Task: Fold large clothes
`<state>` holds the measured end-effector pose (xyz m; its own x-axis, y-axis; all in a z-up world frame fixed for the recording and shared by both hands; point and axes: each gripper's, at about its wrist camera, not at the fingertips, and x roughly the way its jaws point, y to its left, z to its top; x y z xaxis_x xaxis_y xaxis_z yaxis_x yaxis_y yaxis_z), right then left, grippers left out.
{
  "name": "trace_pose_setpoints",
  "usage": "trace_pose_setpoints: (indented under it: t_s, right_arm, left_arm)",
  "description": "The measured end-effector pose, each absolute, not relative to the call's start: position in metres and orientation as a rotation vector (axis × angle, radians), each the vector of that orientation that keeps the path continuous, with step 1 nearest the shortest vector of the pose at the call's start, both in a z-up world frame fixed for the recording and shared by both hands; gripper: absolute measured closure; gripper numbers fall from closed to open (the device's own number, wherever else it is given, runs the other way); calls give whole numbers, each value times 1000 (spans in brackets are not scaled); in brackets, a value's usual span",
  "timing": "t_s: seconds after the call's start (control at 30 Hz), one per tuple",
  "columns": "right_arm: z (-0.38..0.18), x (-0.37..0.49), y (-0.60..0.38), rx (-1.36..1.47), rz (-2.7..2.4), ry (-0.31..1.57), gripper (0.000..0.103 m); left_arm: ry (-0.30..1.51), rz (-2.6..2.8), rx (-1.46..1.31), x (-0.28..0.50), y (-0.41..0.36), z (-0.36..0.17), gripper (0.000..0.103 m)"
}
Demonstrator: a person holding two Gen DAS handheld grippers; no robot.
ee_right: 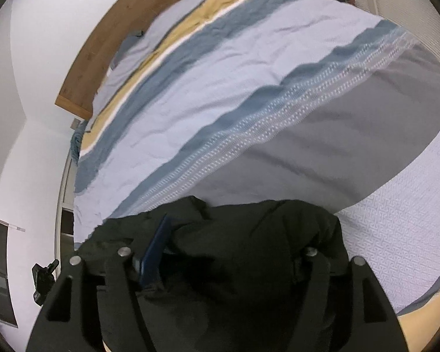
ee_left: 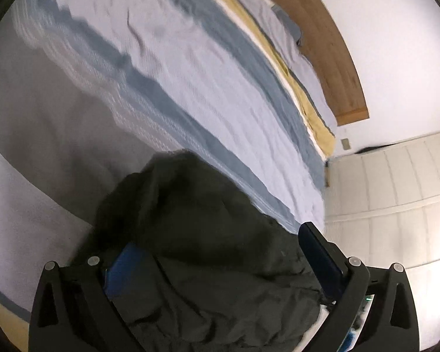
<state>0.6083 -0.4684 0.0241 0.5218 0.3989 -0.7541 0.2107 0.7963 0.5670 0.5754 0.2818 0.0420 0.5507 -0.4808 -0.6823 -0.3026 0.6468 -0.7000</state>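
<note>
A large dark garment (ee_left: 196, 234) is bunched between the fingers of my left gripper (ee_left: 217, 252), held above the striped bed. The blue pads (ee_left: 322, 258) stand wide apart with the cloth draped over and between them; whether the cloth is pinched does not show. In the right wrist view the same dark garment (ee_right: 243, 252) covers my right gripper (ee_right: 228, 252). One blue pad (ee_right: 155, 252) shows at the left; the other finger is hidden under the cloth.
The bed (ee_right: 249, 82) has a cover striped in pale lilac, blue, yellow and grey. A wooden headboard (ee_left: 322, 47) runs along a white wall. White slatted closet doors (ee_left: 396, 199) stand to the right in the left wrist view.
</note>
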Motion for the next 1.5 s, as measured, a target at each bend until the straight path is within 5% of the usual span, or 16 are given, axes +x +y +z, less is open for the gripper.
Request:
trace_pose_setpoints:
  t_s: [0.23,0.5,0.83,1.5]
  right_arm:
    - [65,591,-463,591,120,926,25]
    - [95,569,-416,366,143,848,17]
    - [36,573,-302,168,284,967,17]
    - [-62,666,-285,103,246,1103,9]
  left_arm:
    - [992,-51,-652,556,265,79,3]
    - [1016,-92,-397,545,182,63,3]
    - [1039,-193,-151,586,73,33,3]
    - [1140,-106,-146,666,79,-46,1]
